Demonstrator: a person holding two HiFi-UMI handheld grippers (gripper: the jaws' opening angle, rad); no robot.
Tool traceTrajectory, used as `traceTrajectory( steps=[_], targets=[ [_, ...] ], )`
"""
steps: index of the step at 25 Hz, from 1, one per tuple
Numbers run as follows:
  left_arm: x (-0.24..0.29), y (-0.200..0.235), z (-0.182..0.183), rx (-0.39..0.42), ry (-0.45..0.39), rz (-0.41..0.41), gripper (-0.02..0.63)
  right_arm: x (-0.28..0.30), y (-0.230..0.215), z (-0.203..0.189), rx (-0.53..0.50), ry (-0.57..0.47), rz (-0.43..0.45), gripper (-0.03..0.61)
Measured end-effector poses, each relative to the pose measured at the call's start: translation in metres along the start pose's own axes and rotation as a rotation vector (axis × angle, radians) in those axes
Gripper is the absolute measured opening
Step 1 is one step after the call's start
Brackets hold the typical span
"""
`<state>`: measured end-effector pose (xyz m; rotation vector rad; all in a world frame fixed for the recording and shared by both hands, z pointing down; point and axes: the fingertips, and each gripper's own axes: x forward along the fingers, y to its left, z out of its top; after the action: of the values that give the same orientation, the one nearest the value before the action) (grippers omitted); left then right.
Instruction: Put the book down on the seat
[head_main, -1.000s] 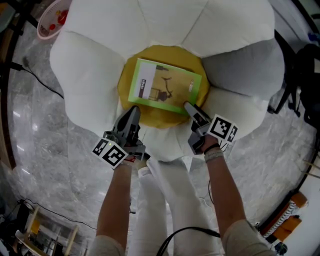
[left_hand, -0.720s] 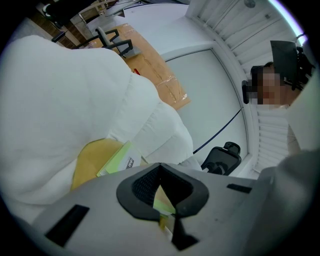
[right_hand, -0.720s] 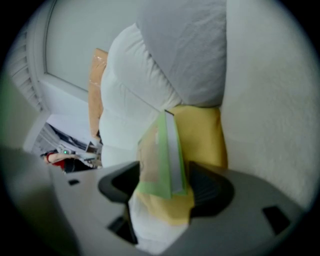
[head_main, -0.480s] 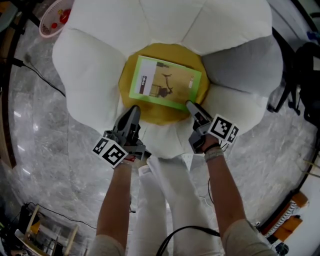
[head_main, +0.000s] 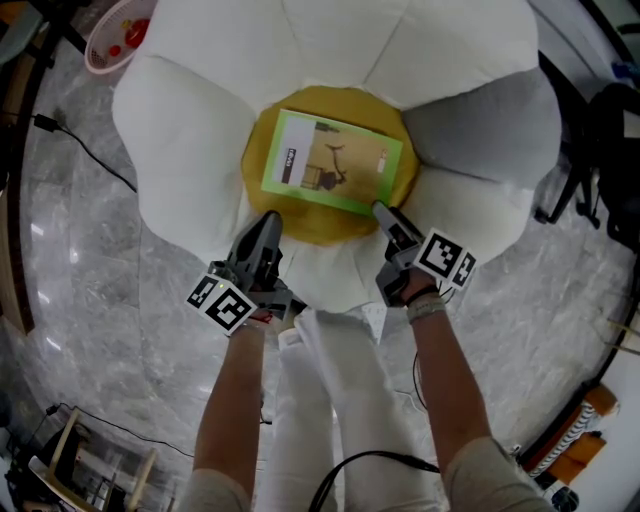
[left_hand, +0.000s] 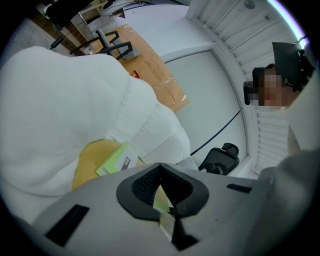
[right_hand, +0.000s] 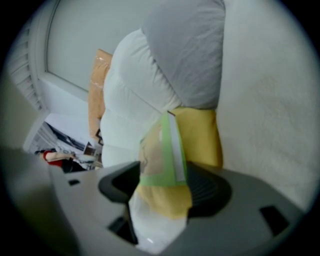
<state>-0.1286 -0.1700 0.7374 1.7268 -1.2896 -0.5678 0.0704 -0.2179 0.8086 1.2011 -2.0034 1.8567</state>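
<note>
A green-bordered book (head_main: 333, 163) lies flat on the round yellow seat (head_main: 318, 232) in the middle of a flower-shaped chair with white petals (head_main: 190, 140). My right gripper (head_main: 383, 213) sits at the book's near right corner. Its jaws stand open, and in the right gripper view (right_hand: 160, 190) the book's edge (right_hand: 162, 150) shows in the gap, with the yellow seat (right_hand: 202, 137) behind. My left gripper (head_main: 268, 222) rests at the seat's near left rim, apart from the book. In the left gripper view (left_hand: 161, 187) its jaws stand together, and the book (left_hand: 116, 160) lies beyond.
One petal at the right is grey (head_main: 490, 130). A pink basket (head_main: 112, 40) and a black cable (head_main: 90, 150) lie on the marble floor at the left. Dark equipment (head_main: 610, 150) stands at the right. The person's white-clad legs (head_main: 340, 400) are below the grippers.
Hardly anything differs: the head view has shifted slightly, and the book and both grippers keep their places.
</note>
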Motion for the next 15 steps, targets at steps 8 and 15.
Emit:
traceTrajectory(
  steps=[8,15],
  targets=[
    [-0.007,-0.009,0.007,0.004,-0.005,0.0,0.024,-0.013,-0.006,0.006,0.007,-0.061,-0.075,0.295],
    [-0.009,-0.017,0.014,0.011,-0.005,0.008,0.025,-0.021,0.004,0.009,-0.027,-0.085,-0.077,0.291]
  ],
)
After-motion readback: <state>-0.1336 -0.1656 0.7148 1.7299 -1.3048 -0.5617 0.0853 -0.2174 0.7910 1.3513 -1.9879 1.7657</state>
